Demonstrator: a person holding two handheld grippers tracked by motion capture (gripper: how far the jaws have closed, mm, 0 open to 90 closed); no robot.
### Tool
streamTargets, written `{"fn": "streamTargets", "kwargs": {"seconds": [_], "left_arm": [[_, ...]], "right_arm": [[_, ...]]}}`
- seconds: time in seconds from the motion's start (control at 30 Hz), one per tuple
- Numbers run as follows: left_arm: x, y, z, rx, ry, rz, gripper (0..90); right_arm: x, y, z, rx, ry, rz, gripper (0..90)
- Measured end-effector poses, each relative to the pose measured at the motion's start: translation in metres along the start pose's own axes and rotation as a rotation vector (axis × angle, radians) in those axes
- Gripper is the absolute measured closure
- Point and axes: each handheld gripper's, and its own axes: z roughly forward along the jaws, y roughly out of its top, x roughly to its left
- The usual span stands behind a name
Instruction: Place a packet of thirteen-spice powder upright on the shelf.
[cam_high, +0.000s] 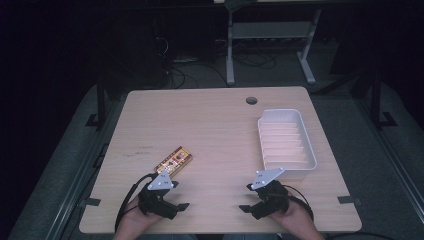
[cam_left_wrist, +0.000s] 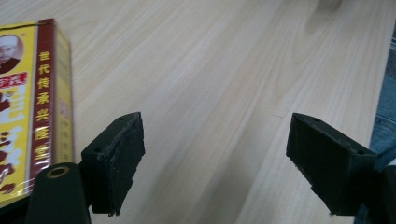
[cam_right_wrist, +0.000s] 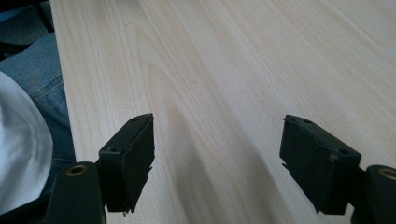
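One yellow box (cam_high: 174, 160) lies flat, long axis diagonal, far end rightward.

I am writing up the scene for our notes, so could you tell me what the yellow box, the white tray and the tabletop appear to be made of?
The yellow box looks like glossy printed cardboard, with sharp folded edges and red and yellow print. The white tray seems moulded plastic, smooth with a ribbed floor and rounded rim. The tabletop shows pale wood grain, matte, possibly laminate rather than solid wood.

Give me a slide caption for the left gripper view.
Open left gripper poised over a wooden table, a yellow and red box lying just outside its fingers.
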Motion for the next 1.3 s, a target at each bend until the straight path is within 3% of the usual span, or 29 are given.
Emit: {"fn": "streamTargets", "kwargs": {"seconds": [0.5,0.93,1.1,1.3], "left_arm": [[0.019,0.000,-0.009,-0.025,0.053,-0.033,18.6],[0.048,0.002,-0.020,-0.022,0.128,-0.086,18.7],[0.061,0.004,-0.019,-0.008,0.173,-0.102,18.5],[0.071,0.003,-0.014,0.017,0.196,-0.125,18.4]], "right_arm": [[0.001,0.001,0.002,0.007,0.004,-0.004,25.5],[0.000,0.001,0.004,0.009,0.006,0.000,25.5],[0.001,0.001,0.005,0.013,0.010,0.003,25.5],[0.001,0.001,0.005,0.013,0.011,0.000,25.5]]}}
